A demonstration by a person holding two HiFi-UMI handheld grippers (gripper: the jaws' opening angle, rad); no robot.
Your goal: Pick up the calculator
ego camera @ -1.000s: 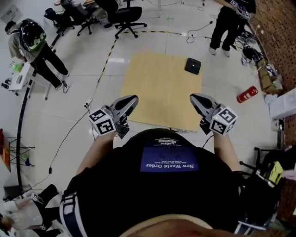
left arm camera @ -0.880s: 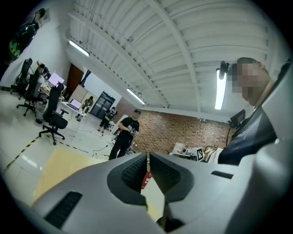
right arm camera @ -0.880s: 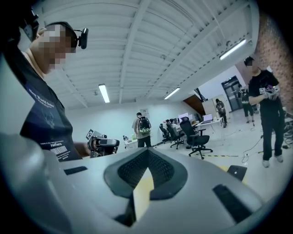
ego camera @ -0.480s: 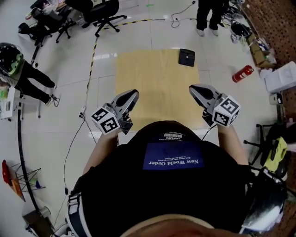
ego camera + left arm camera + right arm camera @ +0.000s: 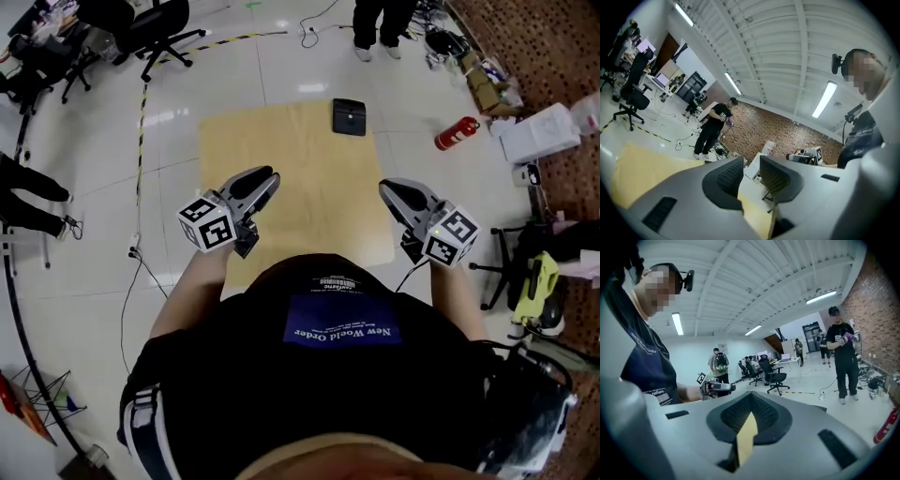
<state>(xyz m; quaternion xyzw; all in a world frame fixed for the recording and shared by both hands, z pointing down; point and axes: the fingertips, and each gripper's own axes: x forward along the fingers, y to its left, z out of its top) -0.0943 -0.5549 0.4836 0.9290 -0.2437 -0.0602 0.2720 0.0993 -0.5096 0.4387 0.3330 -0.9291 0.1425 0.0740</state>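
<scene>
Head view: calculator, black, lies flat on the far edge of the tan board, right of the board's centre. The board lies on the white tiled floor.

Left gripper is held over the board's near-left part and points toward the far side. Left gripper view: the jaws are opening, with a narrow gap between the ribbed pads and nothing in it. Only the board and the room show past the left gripper.

Right gripper is held over the board's near-right edge. Right gripper view: the jaw tips meet and nothing is held; a sliver of tan shows behind the pads of the right gripper.

Both grippers are well apart from the calculator, which sits far beyond them, nearer the right one's line.

Surroundings: red fire extinguisher lies on the floor right of the board. An office chair stands far left. A standing person is just beyond the calculator. Yellow-black tape runs along the floor left of the board.
</scene>
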